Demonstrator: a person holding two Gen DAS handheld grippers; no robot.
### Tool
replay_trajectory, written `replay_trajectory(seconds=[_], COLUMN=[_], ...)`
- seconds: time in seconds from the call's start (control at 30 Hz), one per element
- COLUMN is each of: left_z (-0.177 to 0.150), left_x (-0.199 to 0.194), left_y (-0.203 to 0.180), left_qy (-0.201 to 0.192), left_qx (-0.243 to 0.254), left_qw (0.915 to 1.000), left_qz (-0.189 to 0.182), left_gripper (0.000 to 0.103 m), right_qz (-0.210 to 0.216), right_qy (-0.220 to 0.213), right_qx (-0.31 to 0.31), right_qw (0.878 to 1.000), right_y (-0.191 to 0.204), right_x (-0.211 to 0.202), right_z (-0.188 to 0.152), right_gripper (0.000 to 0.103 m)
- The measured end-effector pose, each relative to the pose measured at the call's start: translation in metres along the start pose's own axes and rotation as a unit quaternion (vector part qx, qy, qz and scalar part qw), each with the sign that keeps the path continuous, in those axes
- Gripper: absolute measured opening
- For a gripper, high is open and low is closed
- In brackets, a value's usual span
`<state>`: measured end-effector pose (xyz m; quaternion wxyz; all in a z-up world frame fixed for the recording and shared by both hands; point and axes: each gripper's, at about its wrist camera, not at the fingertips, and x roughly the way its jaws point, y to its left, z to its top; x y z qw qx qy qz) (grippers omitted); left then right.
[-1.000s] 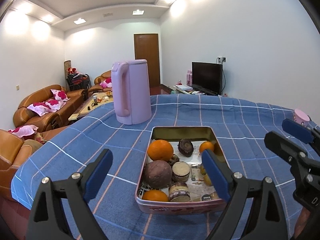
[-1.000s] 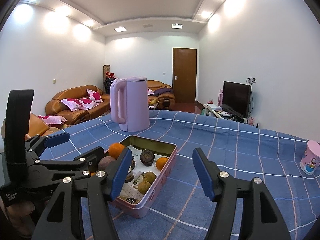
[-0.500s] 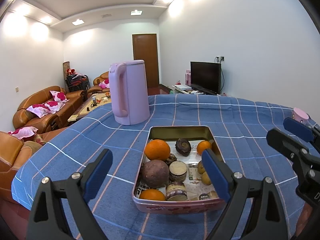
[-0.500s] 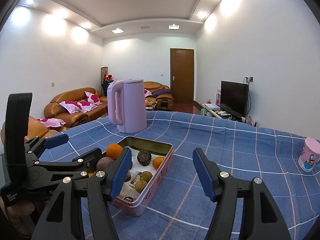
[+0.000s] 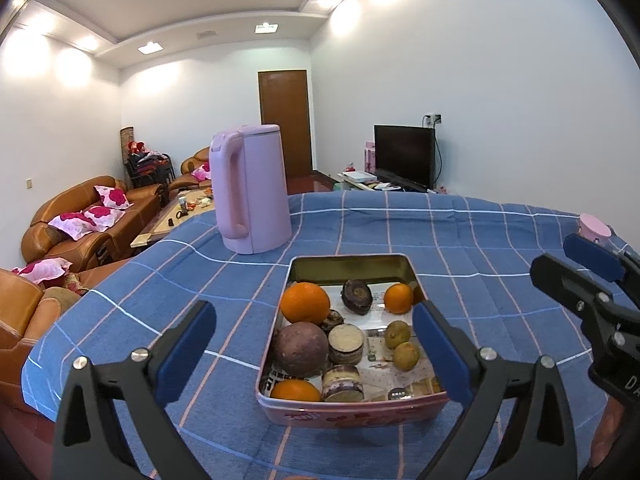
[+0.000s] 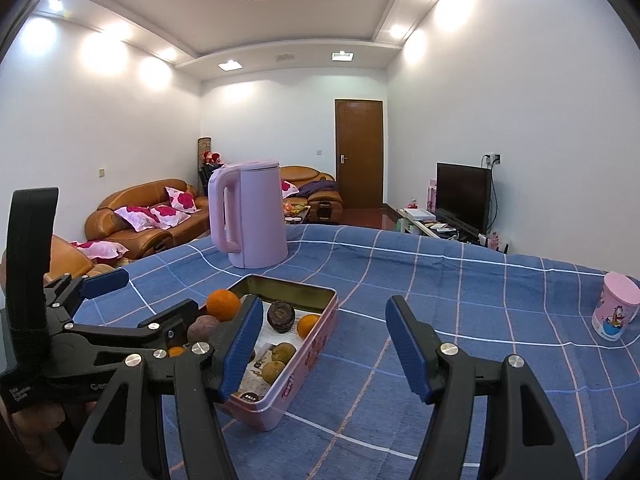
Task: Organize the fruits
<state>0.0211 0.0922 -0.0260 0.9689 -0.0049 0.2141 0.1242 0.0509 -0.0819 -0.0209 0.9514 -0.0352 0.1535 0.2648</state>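
A pink tin tray (image 5: pixel 352 414) (image 6: pixel 320 322) sits on the blue checked tablecloth. It holds a large orange (image 5: pixel 305 302) (image 6: pixel 223 304), a small orange (image 5: pixel 398 298), another orange (image 5: pixel 295 390) at the near edge, a purple round fruit (image 5: pixel 300 349), dark brown fruits (image 5: pixel 357 297) (image 6: pixel 281 316), cut rounds and two greenish fruits (image 5: pixel 402 346) (image 6: pixel 278 361). My left gripper (image 5: pixel 314 354) is open and empty, just in front of the tray. My right gripper (image 6: pixel 324 346) is open and empty, over the tray's right side; it shows at the right of the left wrist view (image 5: pixel 576 268).
A tall pink kettle (image 5: pixel 250 188) (image 6: pixel 250 214) stands behind the tray. A pink mug (image 6: pixel 614 312) (image 5: pixel 594 228) stands at the table's right. Sofas, a low table, a television and a door lie beyond the table.
Both grippers have risen and tilted slightly, so the tray sits lower in the views. Nothing was gripped and the fruits have not moved.
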Motion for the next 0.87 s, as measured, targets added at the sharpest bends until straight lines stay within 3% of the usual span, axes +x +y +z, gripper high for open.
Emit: replay_trajectory(seconds=[0.87], left_z=[0.002], left_x=[-0.008], left_y=[-0.009], left_qy=[-0.007], left_qx=[0.015], left_qw=[0.9999], left_qz=[-0.001], left_gripper=[0.103], right_qz=[-0.012], right_qy=[-0.005], right_qx=[0.003], right_qw=[1.0], right_y=[-0.012], right_x=[-0.011], right_z=[0.0], right_gripper=[0.066])
